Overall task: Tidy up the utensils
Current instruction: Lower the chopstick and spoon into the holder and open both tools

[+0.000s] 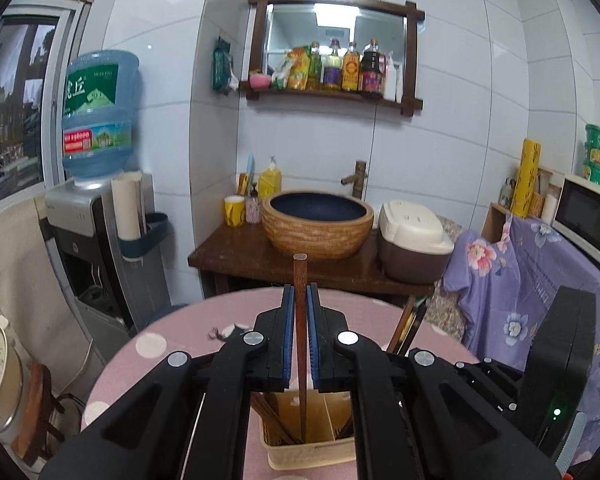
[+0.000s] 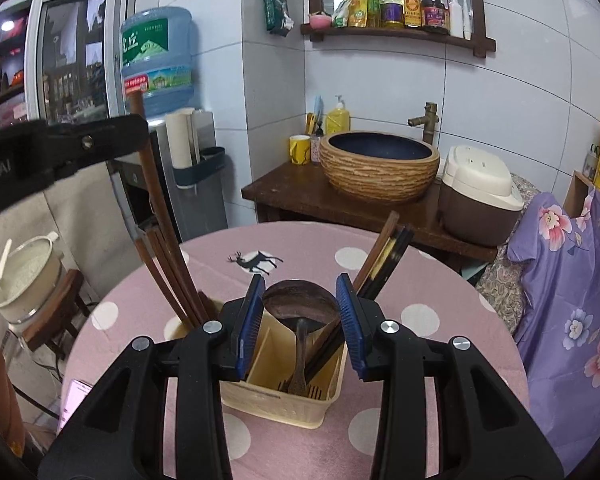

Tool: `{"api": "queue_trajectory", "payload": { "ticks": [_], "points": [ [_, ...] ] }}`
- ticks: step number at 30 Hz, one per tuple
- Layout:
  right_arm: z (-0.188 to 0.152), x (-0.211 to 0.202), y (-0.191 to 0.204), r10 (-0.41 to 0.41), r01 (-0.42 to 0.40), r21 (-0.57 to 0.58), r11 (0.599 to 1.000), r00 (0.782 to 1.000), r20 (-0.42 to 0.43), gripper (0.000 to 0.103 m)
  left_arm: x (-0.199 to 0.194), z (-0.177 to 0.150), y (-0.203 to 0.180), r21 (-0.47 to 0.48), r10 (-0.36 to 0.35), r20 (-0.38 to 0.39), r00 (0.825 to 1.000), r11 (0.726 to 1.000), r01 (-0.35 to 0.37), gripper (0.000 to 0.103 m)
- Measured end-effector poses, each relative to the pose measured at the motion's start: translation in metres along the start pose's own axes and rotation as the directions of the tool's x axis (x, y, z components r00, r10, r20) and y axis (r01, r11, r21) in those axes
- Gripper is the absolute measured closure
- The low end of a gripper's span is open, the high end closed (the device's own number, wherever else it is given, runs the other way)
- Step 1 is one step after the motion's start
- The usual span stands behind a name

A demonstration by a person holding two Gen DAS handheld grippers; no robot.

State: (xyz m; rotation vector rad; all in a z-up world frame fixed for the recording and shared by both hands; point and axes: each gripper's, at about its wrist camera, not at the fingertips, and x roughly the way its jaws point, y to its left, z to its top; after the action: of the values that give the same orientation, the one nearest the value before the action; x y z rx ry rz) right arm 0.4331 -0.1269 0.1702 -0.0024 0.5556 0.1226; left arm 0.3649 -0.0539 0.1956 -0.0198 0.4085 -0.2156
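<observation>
A cream utensil caddy [image 2: 276, 398] with compartments stands on the pink dotted round table [image 2: 420, 400]. My left gripper [image 1: 300, 292] is shut on a brown wooden chopstick [image 1: 300, 280], held upright with its lower end inside the caddy [image 1: 312, 456]. In the right wrist view that chopstick [image 2: 148, 168] stands among several brown chopsticks in the left compartment. My right gripper [image 2: 300, 284] is open and empty, just above the caddy, around a wooden ladle [image 2: 300, 304]. Dark chopsticks [image 2: 384, 260] and wooden forks [image 2: 312, 392] stand in the right compartment.
Behind the table stands a dark wooden counter [image 2: 292, 188] with a woven basin [image 2: 380, 168], a rice cooker [image 2: 480, 200] and a yellow mug [image 2: 299, 150]. A water dispenser [image 2: 192, 184] is at the left. A floral purple cloth [image 2: 572, 300] hangs at the right. A pot [image 2: 24, 276] rests on a stool.
</observation>
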Motion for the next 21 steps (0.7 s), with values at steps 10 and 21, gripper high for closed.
{"api": "queue_trajectory", "payload": {
  "ticks": [10, 21],
  "points": [
    [-0.043, 0.025, 0.002, -0.012, 0.012, 0.003, 1.000, 0.998, -0.066, 0.065, 0.021, -0.050, 0.006, 0.005, 0.020, -0.072, 0.997, 1.000, -0.020, 0.096],
    [-0.058, 0.027, -0.002, -0.027, 0.028, 0.019, 0.999, 0.999, -0.040, 0.055, 0.018, -0.062, 0.006, 0.024, 0.019, -0.061, 0.998, 1.000, -0.017, 0.080]
  ]
}}
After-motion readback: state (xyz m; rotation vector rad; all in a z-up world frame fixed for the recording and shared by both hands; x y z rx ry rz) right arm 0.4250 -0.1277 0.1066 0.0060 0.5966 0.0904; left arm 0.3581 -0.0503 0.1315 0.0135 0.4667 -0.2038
